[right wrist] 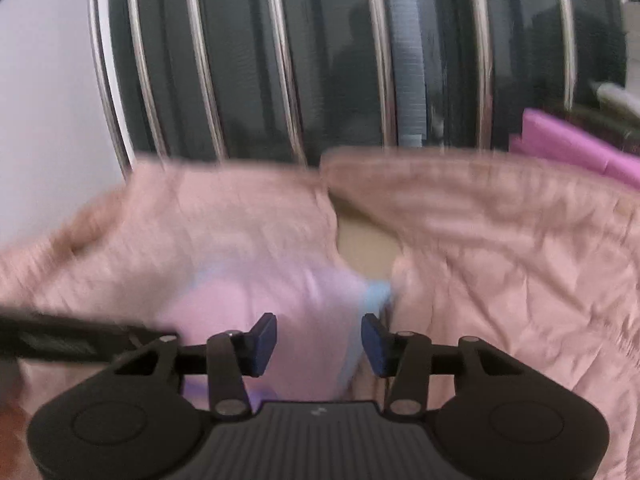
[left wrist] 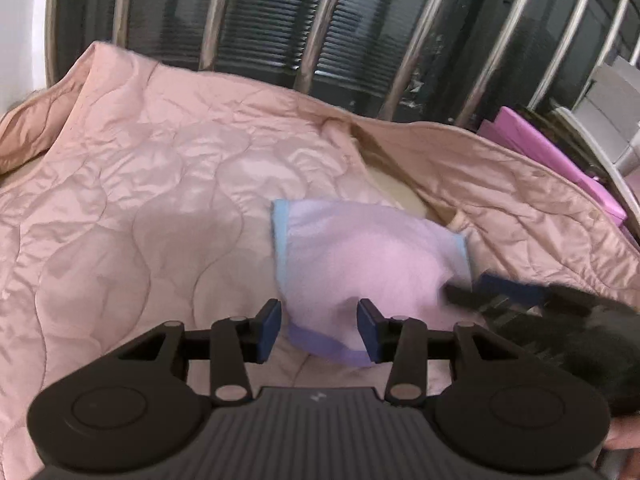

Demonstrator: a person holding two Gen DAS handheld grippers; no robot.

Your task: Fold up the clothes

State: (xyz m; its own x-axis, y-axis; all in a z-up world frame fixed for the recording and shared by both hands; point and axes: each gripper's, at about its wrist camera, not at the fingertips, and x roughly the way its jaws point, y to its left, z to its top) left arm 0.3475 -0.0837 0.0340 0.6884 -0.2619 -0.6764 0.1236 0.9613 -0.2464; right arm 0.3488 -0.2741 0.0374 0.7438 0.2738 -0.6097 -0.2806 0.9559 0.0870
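Garment [left wrist: 360, 256] on quilt [left wrist: 140, 208]

A pink quilt [left wrist: 140, 208] lies before metal bars [left wrist: 328, 20], with magenta boards [left wrist: 560, 156] at right.

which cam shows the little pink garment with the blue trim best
The left wrist view. There the pink garment lies sharp on the quilted blanket, its blue and purple edges readable. The right wrist view shows the same garment smeared by motion blur, partly hidden behind the right gripper.
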